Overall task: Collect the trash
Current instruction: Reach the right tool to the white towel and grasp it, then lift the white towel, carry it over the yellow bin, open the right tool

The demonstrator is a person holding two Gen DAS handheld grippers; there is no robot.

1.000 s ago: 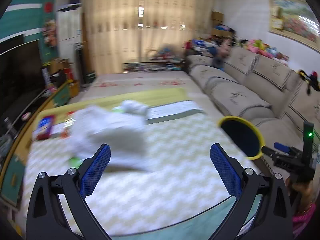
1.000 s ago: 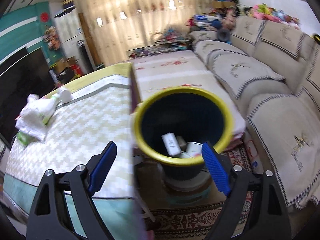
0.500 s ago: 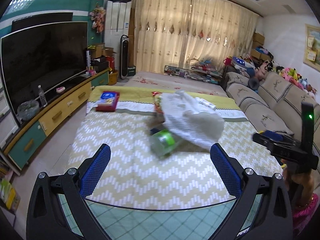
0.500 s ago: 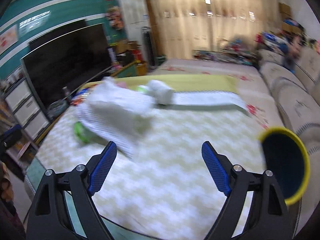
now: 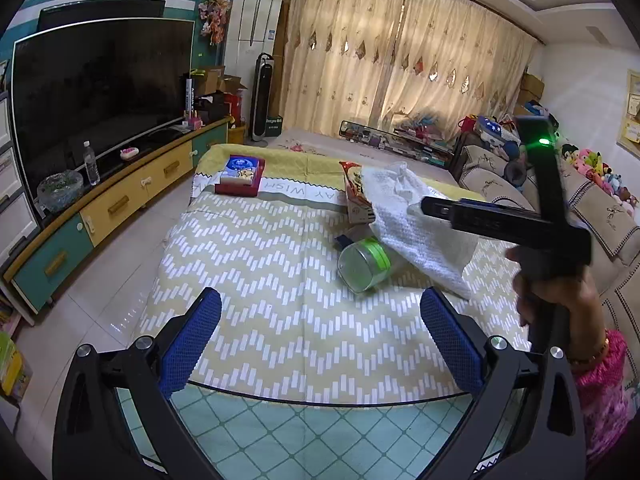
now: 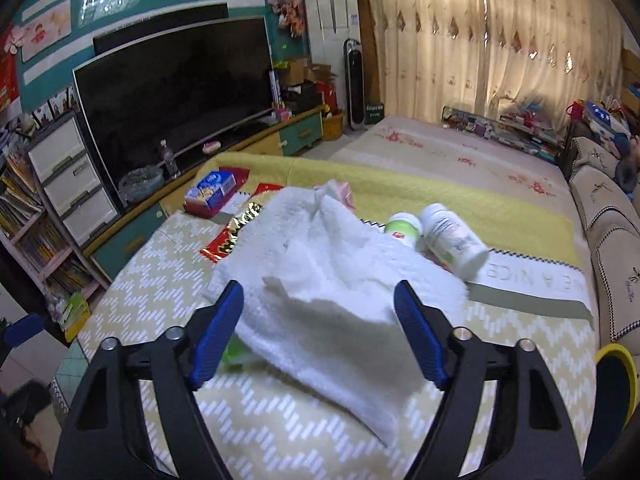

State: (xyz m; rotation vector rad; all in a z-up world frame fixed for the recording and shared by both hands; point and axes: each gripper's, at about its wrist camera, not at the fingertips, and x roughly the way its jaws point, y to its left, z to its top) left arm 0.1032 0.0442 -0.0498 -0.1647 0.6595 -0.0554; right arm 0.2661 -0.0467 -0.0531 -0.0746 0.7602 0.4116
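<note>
Reaching over the table (image 6: 304, 432), the right gripper (image 6: 318, 334) hangs with its jaws spread wide and empty, the white towel (image 6: 336, 280) directly ahead between its fingers. Beyond the towel lie 2 white bottles (image 6: 452, 240); a red wrapper (image 6: 234, 232) sits ahead to its left. The left gripper (image 5: 320, 340) is likewise wide open, well short of the green-lidded jar (image 5: 362, 264). Judging from this, aim for a raised fold, then pinch firmly so the cloth doesn't slip.

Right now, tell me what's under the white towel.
A clear jar with a green band pokes out from under the towel, and a red snack wrapper is partly covered. Anything deeper underneath is hidden.
</note>
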